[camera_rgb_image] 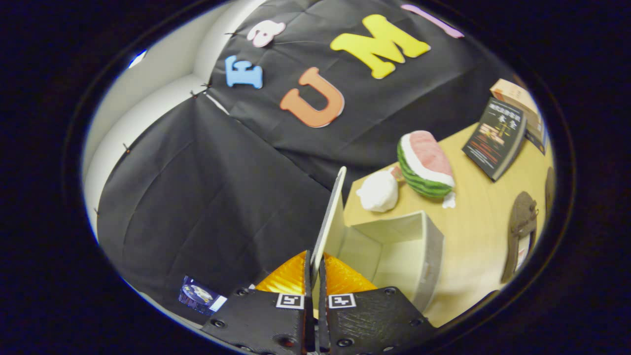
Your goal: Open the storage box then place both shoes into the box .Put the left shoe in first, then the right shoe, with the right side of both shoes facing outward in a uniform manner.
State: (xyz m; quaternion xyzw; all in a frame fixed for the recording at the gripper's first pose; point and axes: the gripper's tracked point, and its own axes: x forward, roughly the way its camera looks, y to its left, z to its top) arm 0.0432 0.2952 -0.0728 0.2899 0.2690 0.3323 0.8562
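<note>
Storage box (pixel 399 251) — an open, pale fabric box standing on the wooden tabletop (pixel 473 231) near its edge by the black cloth wall, its empty interior visible. Its lid (pixel 329 219) is raised on edge, the long axis running away from the gripper (pixel 315 276), whose two fingers are clenched on the lid's near end, one on each face. Beyond the box, at the tabletop's edge against the wall, lie a white plush (pixel 378 192) and, touching it, a watermelon-slice plush (pixel 426 165). A brown shoe (pixel 521 227) lies well apart from the box's open side, its long axis roughly parallel to the lid. Farther off — a dark book (pixel 495 135) beside a tan box (pixel 517 96).
</note>
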